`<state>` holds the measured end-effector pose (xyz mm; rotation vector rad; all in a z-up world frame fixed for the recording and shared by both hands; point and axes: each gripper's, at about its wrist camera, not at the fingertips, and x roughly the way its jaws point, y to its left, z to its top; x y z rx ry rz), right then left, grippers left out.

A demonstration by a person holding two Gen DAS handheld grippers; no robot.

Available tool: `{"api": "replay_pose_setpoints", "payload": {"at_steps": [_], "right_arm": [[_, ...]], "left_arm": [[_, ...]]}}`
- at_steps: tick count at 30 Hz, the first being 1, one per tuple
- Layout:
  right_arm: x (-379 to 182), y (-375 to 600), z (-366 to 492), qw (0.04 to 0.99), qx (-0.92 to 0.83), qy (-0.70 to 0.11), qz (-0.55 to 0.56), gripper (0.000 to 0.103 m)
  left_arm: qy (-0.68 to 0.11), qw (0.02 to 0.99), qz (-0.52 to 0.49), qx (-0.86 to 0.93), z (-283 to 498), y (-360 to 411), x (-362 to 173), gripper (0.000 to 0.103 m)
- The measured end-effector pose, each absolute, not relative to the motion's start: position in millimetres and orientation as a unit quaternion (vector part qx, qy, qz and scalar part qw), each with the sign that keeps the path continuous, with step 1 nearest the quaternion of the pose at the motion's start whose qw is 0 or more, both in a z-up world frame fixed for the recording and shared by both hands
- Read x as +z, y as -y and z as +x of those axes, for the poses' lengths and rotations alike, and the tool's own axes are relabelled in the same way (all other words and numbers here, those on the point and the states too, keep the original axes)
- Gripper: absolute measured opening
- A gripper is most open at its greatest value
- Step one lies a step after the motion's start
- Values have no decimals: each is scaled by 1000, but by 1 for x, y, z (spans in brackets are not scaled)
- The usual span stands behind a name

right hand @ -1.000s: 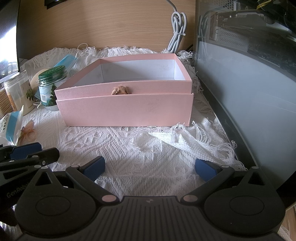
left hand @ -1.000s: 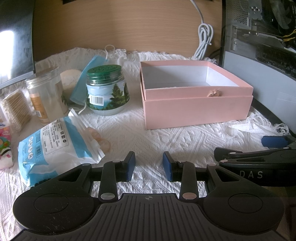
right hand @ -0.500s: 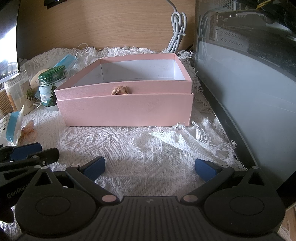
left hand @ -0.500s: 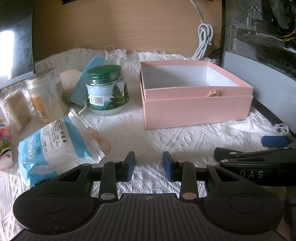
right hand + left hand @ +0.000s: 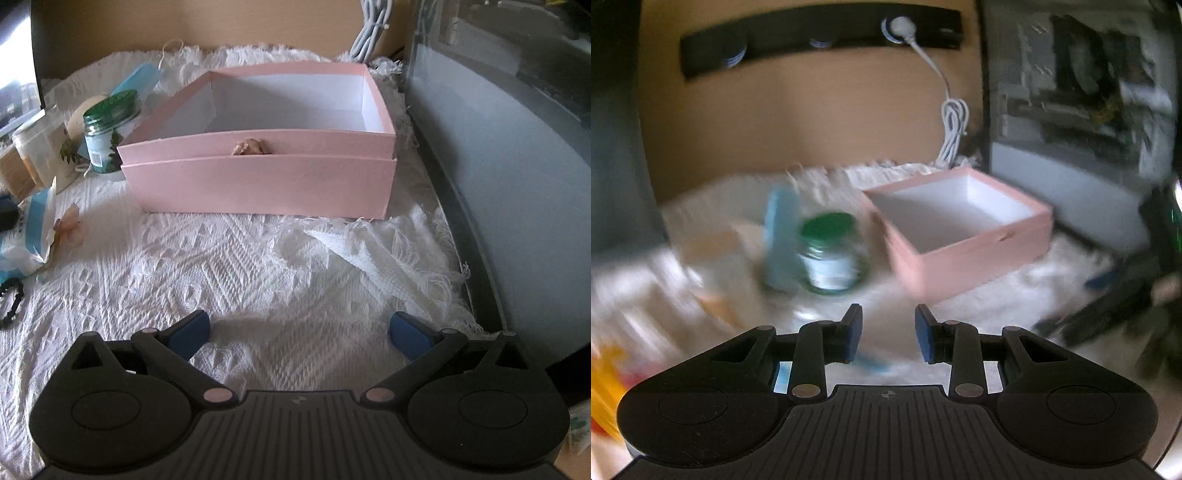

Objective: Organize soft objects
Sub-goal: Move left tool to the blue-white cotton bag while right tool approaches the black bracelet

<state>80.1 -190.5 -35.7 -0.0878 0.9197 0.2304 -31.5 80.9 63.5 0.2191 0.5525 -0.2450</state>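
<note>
Right wrist view: I'm parking the right gripper (image 5: 297,336) wide and empty facing the pink box (image 5: 258,184), left gripper (image 5: 888,338) narrow, holding nothing.

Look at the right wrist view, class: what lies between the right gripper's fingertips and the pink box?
Only bare white textured cloth, its fringed edge folded over near the pink box. The right gripper stands open and empty.
</note>
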Motion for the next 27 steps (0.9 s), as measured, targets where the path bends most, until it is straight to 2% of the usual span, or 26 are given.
{"api": "replay_pose_setpoints", "payload": {"at_steps": [2,6,10,13,15,17,21,27], "right_arm": [[-35,190,83,885,111,-449,-44,103],[-25,180,81,886,94,-450,-53,97],[-2,165,70,905,88,-414,-35,97],[17,145,55,921,101,-373,-53,97],[26,133,48,921,118,-366,-63,97],[30,123,43,916,137,-370,-71,97],[34,111,26,914,155,-366,-79,97],[31,110,12,909,162,-376,-80,97]], "left_arm": [[-297,935,158,-109,-24,-101,63,36],[-352,915,125,-150,-7,-142,60,34],[-385,890,154,-190,-6,-143,45,35],[-374,886,186,-200,-16,-134,34,48],[-370,880,205,-215,-18,-126,31,60],[-369,874,215,-232,-19,-122,30,68],[-365,882,226,-196,-6,-126,24,66],[-389,894,146,-172,29,-152,19,69]]}}
